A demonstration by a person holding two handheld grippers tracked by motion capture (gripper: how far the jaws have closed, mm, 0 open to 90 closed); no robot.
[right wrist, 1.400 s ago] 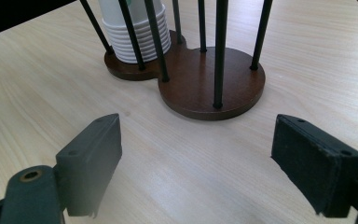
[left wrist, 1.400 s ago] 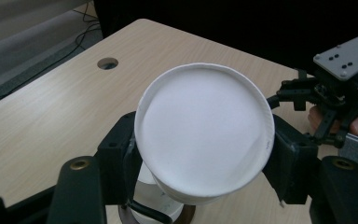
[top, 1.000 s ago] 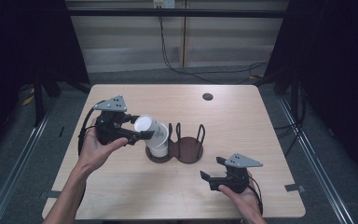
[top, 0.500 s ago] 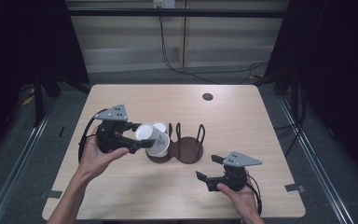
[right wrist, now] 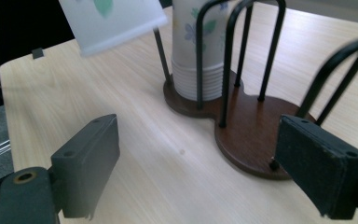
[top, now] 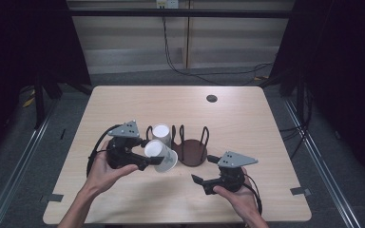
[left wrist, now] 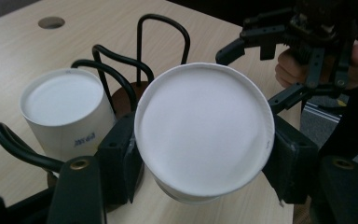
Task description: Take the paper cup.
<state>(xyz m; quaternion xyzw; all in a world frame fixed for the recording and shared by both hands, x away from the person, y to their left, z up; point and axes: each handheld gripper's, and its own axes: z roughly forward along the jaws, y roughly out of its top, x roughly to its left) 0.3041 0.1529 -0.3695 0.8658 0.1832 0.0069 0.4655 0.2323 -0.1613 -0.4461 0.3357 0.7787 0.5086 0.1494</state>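
Both grippers show: the left gripper (top: pixel 145 154) clamps one paper cup (left wrist: pixel 204 133), tilted beside the wire holder (top: pixel 190 153) (two bays). One cup stack (left wrist: pixel 67 114) stands in a bay; the right gripper (top: pixel 206 173) gapes wide, empty.

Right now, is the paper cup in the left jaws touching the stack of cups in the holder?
Apart. The right gripper view shows the held paper cup raised clear of the cup stack.

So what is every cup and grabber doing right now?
Held cup: upside down, tilted, clamped in the left gripper, off the table.
Stack of cups: upside down, standing in the left bay of the cup holder.
Cup holder: flat on the table, its right bay empty.
Right gripper: jaws open, holding nothing, just off the table.
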